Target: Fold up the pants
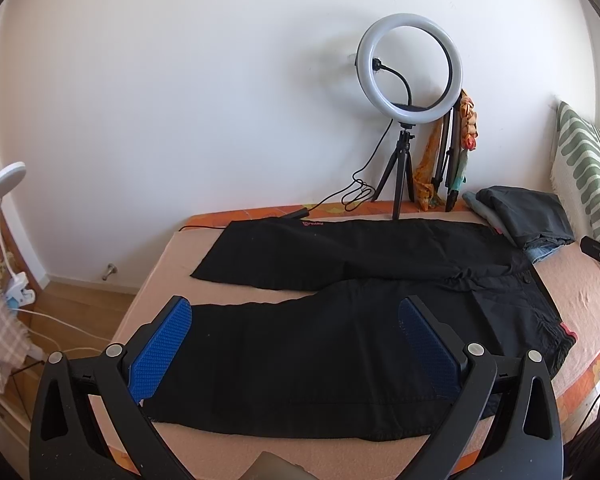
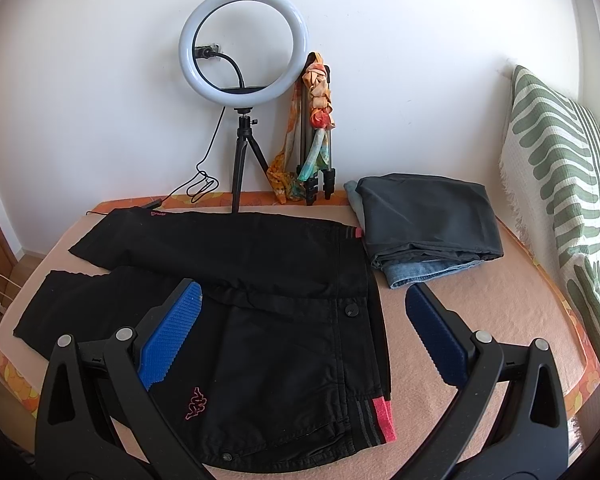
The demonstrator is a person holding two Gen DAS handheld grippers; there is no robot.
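Here the black pants (image 1: 340,320) lay spread flat on the bed (image 1: 572,292), legs apart toward 9 o'clock, waistband toward 3 o'clock. The left gripper (image 1: 296,344) hung wide open above the near leg, holding nothing. The right gripper (image 2: 304,328) was equally wide open and empty over the waistband. A folded pile of clothes (image 2: 428,220) sat just beside the pants at 1 o'clock.

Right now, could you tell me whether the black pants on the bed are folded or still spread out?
Spread out: the black fabric pants lie flat, both legs apart and full length.
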